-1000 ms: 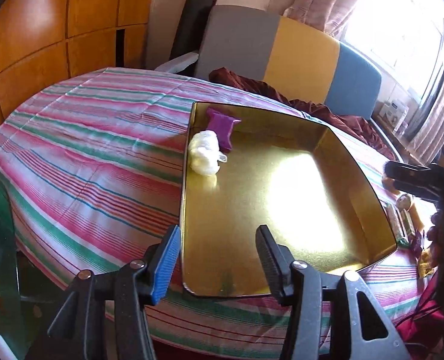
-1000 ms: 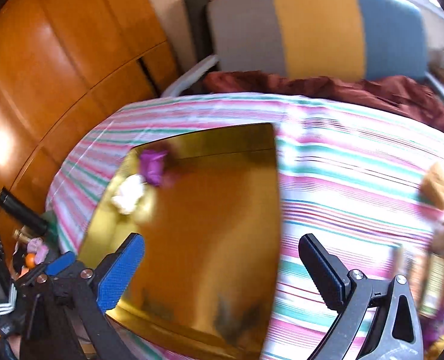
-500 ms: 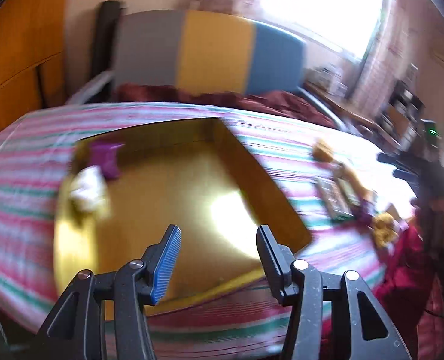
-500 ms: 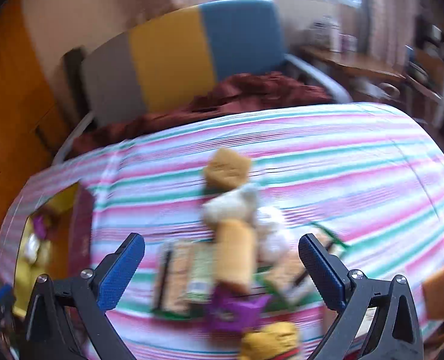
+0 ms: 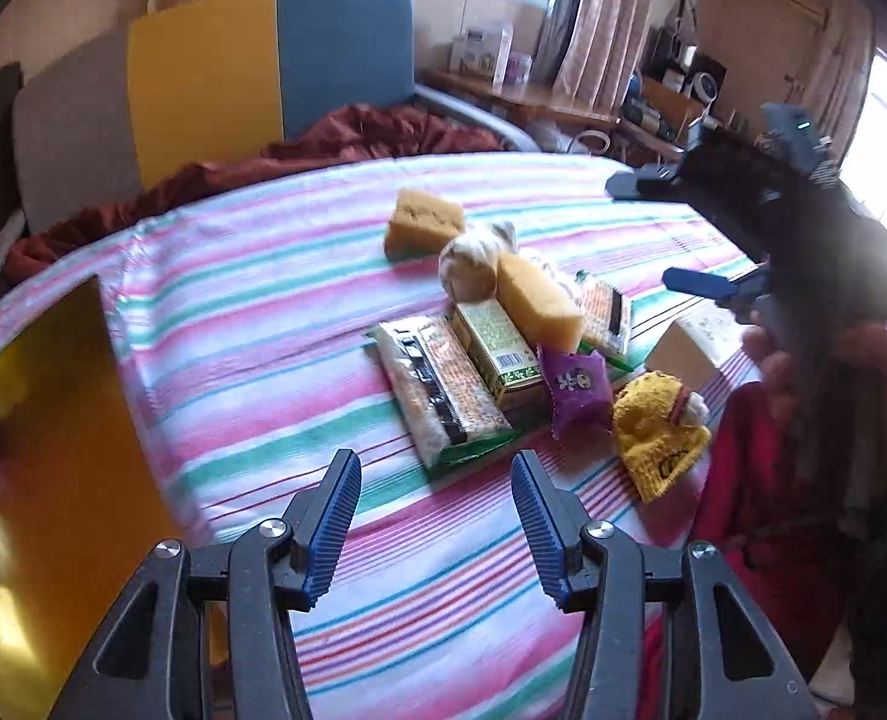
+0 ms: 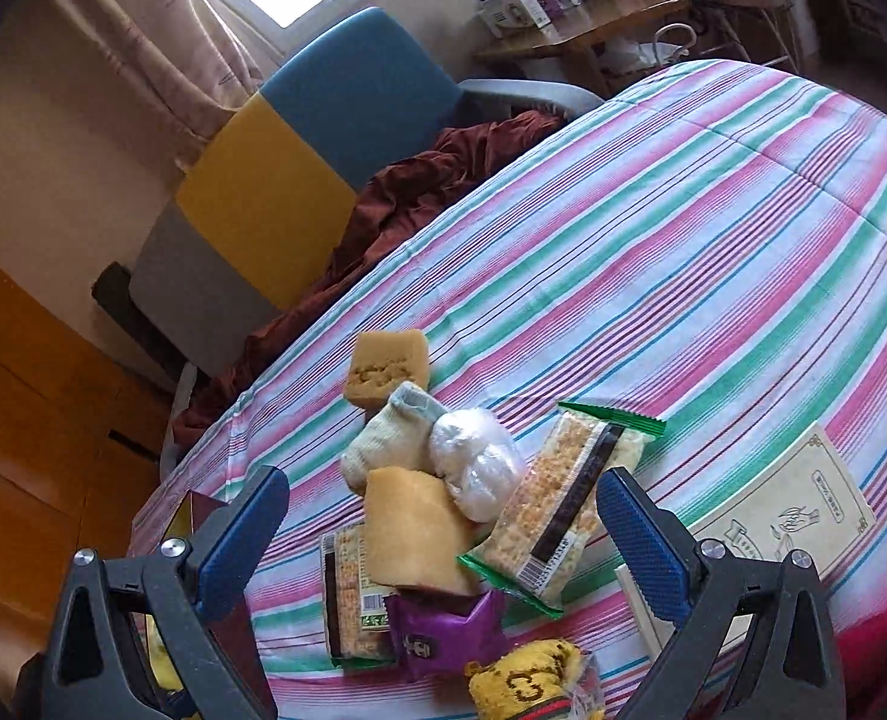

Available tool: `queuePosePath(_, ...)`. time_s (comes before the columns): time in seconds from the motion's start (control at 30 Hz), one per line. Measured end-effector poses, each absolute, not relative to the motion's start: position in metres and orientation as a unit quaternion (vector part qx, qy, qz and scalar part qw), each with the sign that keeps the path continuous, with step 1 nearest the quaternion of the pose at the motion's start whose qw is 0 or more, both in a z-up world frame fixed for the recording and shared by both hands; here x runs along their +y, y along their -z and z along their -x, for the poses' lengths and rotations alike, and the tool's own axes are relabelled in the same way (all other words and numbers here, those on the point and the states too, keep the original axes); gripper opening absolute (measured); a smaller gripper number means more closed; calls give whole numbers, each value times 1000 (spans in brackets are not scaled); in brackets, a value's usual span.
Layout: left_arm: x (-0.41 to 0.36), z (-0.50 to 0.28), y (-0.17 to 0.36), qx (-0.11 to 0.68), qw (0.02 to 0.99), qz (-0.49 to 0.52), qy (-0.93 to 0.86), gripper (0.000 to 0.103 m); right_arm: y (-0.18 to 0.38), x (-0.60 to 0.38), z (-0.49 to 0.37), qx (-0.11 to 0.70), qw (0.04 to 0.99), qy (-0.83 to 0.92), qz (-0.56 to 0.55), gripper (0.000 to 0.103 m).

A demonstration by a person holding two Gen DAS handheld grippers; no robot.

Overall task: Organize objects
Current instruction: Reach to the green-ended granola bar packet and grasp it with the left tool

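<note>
A heap of objects lies on the striped tablecloth (image 5: 251, 360): a yellow sponge (image 5: 422, 220), a rolled sock (image 5: 473, 261), a second sponge (image 5: 539, 300), snack bars (image 5: 443, 390), a green box (image 5: 494, 342), a purple packet (image 5: 578, 390) and a yellow sock (image 5: 656, 426). My left gripper (image 5: 437, 525) is open and empty, just short of the heap. My right gripper (image 6: 443, 540) is open and empty above the heap; it also shows in the left wrist view (image 5: 701, 234). The gold tray (image 5: 53, 450) lies at left.
A white booklet (image 6: 785, 516) lies right of the heap. A grey, yellow and blue chair (image 5: 203, 90) with a maroon cloth (image 5: 353, 138) stands behind the table. A cluttered wooden shelf (image 5: 563, 102) stands by the window.
Both grippers have swung right, away from the gold tray and onto the heap of objects. Both stay open and empty.
</note>
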State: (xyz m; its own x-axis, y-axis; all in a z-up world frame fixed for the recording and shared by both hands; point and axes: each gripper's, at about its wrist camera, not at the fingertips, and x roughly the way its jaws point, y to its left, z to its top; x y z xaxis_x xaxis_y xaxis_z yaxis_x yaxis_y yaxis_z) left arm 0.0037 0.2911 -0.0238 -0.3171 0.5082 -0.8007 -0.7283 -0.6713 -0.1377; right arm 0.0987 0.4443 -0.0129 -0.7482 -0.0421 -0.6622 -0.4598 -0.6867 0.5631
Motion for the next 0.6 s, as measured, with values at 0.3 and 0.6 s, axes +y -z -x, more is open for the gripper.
queuePosePath(0.3, 335, 40, 65, 145, 345, 481, -793, 53, 16, 447, -103, 392, 101, -854, 327, 103)
queuePosePath(0.6, 374, 59, 79, 163, 350, 482, -786, 55, 15, 449, -103, 398, 95, -854, 322, 103)
